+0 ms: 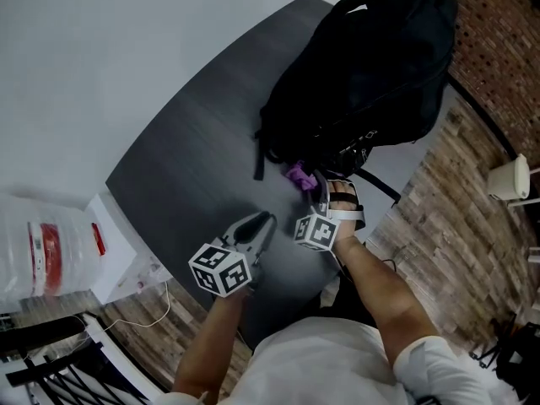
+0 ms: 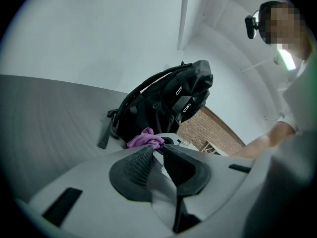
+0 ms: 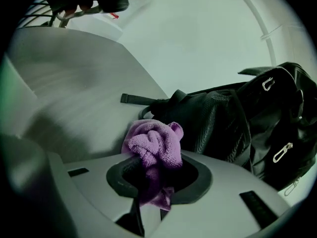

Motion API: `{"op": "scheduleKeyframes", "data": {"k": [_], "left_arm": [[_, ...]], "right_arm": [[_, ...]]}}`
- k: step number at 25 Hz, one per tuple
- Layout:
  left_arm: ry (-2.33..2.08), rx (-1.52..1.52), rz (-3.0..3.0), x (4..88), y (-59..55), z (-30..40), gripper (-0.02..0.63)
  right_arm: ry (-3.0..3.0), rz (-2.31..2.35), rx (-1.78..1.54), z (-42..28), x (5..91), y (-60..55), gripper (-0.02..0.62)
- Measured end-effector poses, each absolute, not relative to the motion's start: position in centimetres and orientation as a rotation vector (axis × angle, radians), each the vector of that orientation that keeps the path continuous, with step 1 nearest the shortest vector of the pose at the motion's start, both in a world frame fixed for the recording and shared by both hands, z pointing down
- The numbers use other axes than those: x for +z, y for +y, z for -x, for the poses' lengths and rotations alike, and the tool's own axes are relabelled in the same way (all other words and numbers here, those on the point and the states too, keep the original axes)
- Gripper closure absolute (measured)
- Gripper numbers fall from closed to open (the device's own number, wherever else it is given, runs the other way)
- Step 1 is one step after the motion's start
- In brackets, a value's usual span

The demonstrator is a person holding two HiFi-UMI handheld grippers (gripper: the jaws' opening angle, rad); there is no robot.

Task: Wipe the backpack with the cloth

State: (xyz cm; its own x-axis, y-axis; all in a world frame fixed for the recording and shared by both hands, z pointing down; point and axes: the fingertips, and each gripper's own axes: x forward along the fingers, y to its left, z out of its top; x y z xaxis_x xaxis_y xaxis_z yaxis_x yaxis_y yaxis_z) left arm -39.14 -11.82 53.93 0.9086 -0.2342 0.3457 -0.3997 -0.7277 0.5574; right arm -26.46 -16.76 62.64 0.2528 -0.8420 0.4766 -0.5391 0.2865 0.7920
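Note:
A black backpack (image 1: 363,66) lies on the far right part of the dark grey table (image 1: 194,175). My right gripper (image 1: 321,194) is shut on a bunched purple cloth (image 1: 299,175), which sits right at the backpack's near lower edge. In the right gripper view the cloth (image 3: 154,143) bulges out of the right gripper (image 3: 153,158), just in front of the backpack (image 3: 233,123). My left gripper (image 1: 257,226) hovers over the table a little left of the right one; its tips (image 2: 157,148) meet with nothing between them. It looks toward the cloth (image 2: 144,139) and the backpack (image 2: 168,103).
A loose black strap (image 1: 259,163) hangs from the backpack's left side onto the table. A clear plastic bag with something red in it (image 1: 42,247) sits at the left. A white stool (image 1: 510,180) stands on the brick-patterned floor (image 1: 456,226) to the right.

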Motion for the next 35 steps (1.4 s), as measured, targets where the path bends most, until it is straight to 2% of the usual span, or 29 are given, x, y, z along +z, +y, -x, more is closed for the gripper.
{"op": "scheduleKeyframes", "data": {"k": [9, 35], "left_arm": [[-0.392, 0.372, -2.435, 53.8, -10.3, 36.9, 0.558], [-0.336, 0.447, -2.435, 54.2, -8.0, 29.9, 0.558]], "right_arm": [[-1.388, -1.411, -0.300, 23.8, 62.8, -14.3, 0.486], [-1.495, -1.190, -0.519, 20.2, 63.0, -10.5, 0.486]]}}
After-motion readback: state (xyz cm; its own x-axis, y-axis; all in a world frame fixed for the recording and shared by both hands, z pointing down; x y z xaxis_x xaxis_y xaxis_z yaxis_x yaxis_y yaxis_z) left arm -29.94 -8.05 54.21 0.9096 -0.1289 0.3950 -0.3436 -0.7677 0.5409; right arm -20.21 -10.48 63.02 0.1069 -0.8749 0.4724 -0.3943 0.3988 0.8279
